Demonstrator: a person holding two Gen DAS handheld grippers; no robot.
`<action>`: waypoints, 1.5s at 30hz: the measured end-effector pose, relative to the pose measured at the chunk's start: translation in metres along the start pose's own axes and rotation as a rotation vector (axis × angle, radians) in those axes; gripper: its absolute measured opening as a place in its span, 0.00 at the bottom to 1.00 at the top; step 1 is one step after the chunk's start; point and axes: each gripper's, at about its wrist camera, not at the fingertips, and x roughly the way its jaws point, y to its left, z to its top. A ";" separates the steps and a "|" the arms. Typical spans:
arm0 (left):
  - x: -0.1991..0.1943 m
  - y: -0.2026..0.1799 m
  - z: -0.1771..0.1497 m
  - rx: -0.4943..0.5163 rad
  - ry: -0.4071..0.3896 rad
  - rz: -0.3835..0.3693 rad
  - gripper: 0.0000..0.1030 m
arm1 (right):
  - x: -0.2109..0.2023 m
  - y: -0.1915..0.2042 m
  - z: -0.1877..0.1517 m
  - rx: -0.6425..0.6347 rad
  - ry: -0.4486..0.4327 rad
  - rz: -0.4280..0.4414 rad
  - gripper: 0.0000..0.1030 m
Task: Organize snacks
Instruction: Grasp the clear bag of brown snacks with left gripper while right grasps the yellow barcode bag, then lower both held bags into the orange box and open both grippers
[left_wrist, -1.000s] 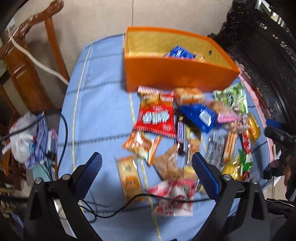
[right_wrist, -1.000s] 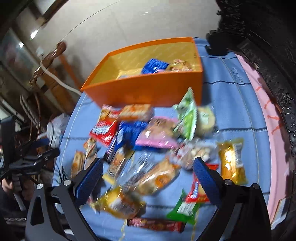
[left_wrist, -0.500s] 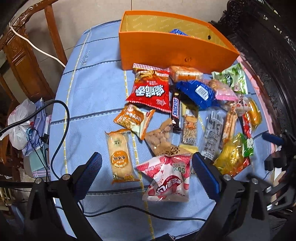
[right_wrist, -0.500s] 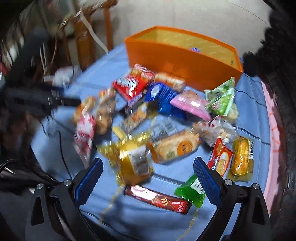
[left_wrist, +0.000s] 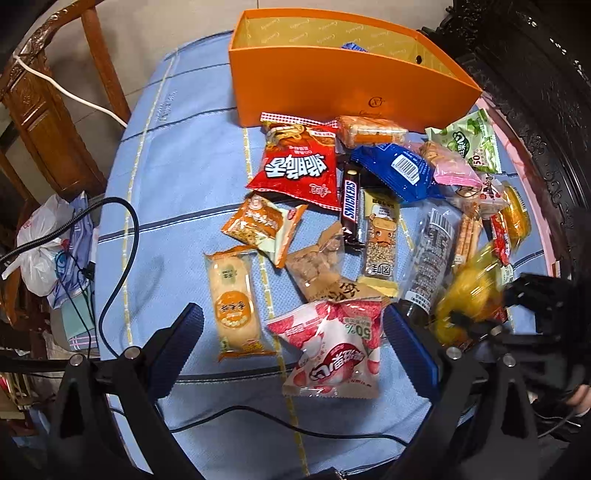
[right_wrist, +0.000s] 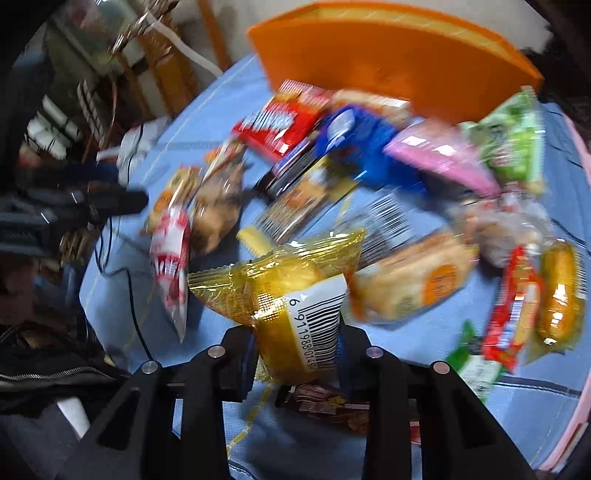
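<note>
Clamping yellow packet (right_wrist: 295, 295), right tool (right_wrist: 295, 354), left tool (left_wrist: 291, 347) spread wide over pink-white packet (left_wrist: 332, 350), orange box (left_wrist: 332, 85) beyond.

Bare blue tablecloth (left_wrist: 177, 177) left of the snack pile (left_wrist: 369, 206) gives open passage. Orange box (left_wrist: 343, 92) walls off the far side; black cable (left_wrist: 122, 258) loops across the near-left cloth.

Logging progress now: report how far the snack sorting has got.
Barely started. Done: one blue packet shows inside the orange cardboard box. In hand: the right gripper is clamped on a gold foil packet. Left: the open left gripper holds nothing, and most packets lie on the blue tablecloth.
</note>
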 end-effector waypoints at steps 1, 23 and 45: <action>0.002 -0.001 0.002 -0.001 0.006 -0.001 0.93 | -0.009 -0.005 0.001 0.020 -0.018 0.005 0.34; 0.097 -0.021 0.024 -0.212 0.289 -0.016 0.39 | -0.047 -0.022 0.005 0.030 -0.046 0.024 0.36; -0.034 -0.018 0.076 -0.123 -0.118 0.061 0.28 | -0.085 -0.024 0.064 0.029 -0.225 0.049 0.36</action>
